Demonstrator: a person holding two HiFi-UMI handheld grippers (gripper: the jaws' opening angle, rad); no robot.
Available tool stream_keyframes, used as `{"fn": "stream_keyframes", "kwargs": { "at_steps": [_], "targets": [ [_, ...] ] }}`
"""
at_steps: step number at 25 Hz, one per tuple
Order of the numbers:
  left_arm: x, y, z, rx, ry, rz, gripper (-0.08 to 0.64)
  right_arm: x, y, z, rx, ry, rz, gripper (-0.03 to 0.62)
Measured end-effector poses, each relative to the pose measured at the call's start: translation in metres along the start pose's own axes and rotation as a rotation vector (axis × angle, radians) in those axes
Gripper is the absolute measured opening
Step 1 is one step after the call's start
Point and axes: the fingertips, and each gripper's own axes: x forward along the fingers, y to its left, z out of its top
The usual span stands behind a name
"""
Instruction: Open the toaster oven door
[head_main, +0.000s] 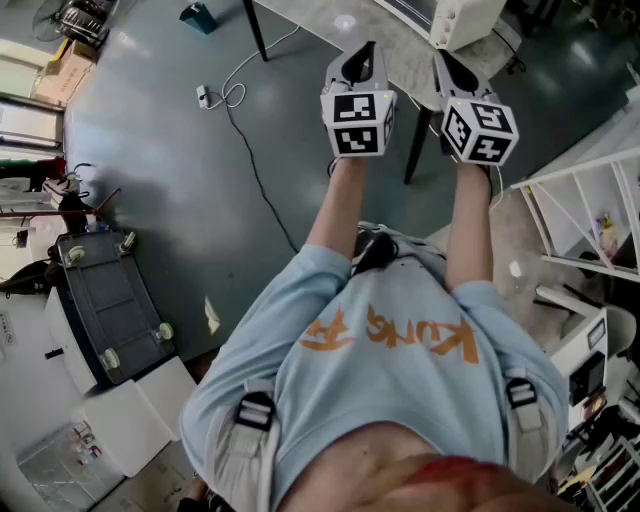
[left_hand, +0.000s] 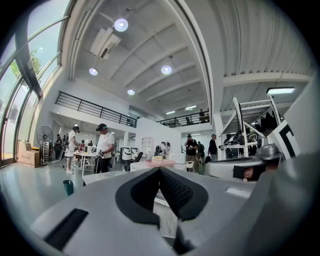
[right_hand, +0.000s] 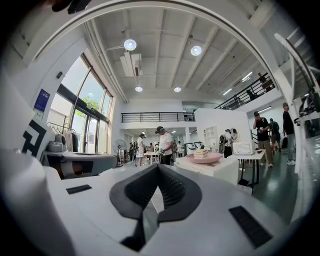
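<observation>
Fingers together, empty, left gripper, right gripper

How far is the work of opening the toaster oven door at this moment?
Nothing looks done yet. In hand: the left gripper and the right gripper are both shut and empty, held level near the table. Left: reach the cream appliance on it, probably the toaster oven, grip its door and pull it open. The door itself does not show.
</observation>
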Motion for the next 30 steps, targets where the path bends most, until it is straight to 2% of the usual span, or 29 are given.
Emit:
{"fn": "stream_keyframes", "kwargs": {
  "at_steps": [5, 10, 16, 23, 28, 30],
  "targets": [
    [0.005, -0.003, 0.0, 0.007, 0.003, -0.001, 0.003, 0.002, -0.003, 0.005, -0.011, -0.008, 0.016, -0.002],
    [0.011, -0.004, -0.004, 0.018, 0.005, 0.002, 0.002, 0.003, -0.018, 0.008, 0.023, -0.05, -0.027, -0.002],
    [0.017, -0.002, -0.01, 0.026, 0.026, 0.008, 0.002, 0.012, -0.025, 0.012, 0.052, -0.067, -0.003, -0.002],
    [0.019, 0.016, -0.002, 0.046, 0.016, 0.047, 0.002, 0.029, -0.013, 0.022, 0.042, -0.087, 0.05, -0.002],
    [0.021, 0.023, 0.016, 0.063, -0.012, 0.06, 0.002, 0.031, -0.007, 0.046, 0.043, -0.158, 0.109, -0.002],
    [0.024, 0.028, 0.02, 0.07, -0.023, 0.065, 0.002, 0.033, -0.008, 0.053, 0.025, -0.184, 0.099, -0.002]
  ]
}}
